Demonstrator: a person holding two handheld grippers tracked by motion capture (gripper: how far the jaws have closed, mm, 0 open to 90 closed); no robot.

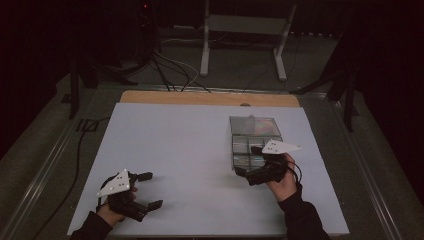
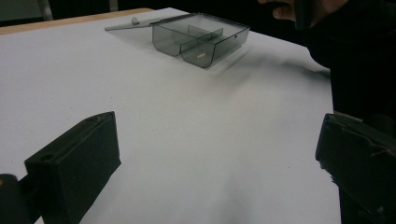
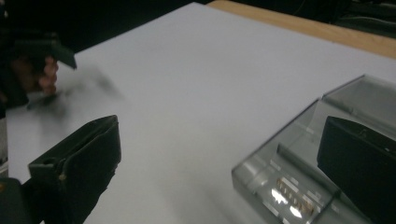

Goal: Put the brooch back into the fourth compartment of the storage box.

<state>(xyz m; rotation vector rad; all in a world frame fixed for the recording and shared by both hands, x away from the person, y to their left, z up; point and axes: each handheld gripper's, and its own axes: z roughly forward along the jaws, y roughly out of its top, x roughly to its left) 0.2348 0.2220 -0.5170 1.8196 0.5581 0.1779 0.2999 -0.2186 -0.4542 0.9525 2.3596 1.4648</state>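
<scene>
My right gripper [image 1: 250, 167] spread, poised at open compartment box [image 1: 247, 145]. Left gripper [image 1: 150, 190] spread, idle on worktop [image 1: 190, 150]. Next, probably: reach for small part inside.

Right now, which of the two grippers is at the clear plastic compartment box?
The right gripper, open at the clear plastic compartment box's near edge; the left gripper sits far across the white table.

Left gripper [image 1: 150, 190]: black body and blocky black jaws, wearing a grey three-cornered plate [image 1: 115, 183] with dark dots. Right gripper [image 1: 248, 162]: black, carrying a matching plate [image 1: 280, 147], trailing a black cable [image 1: 297, 172]. Person wearing dark sleeves [image 1: 305, 220].
</scene>
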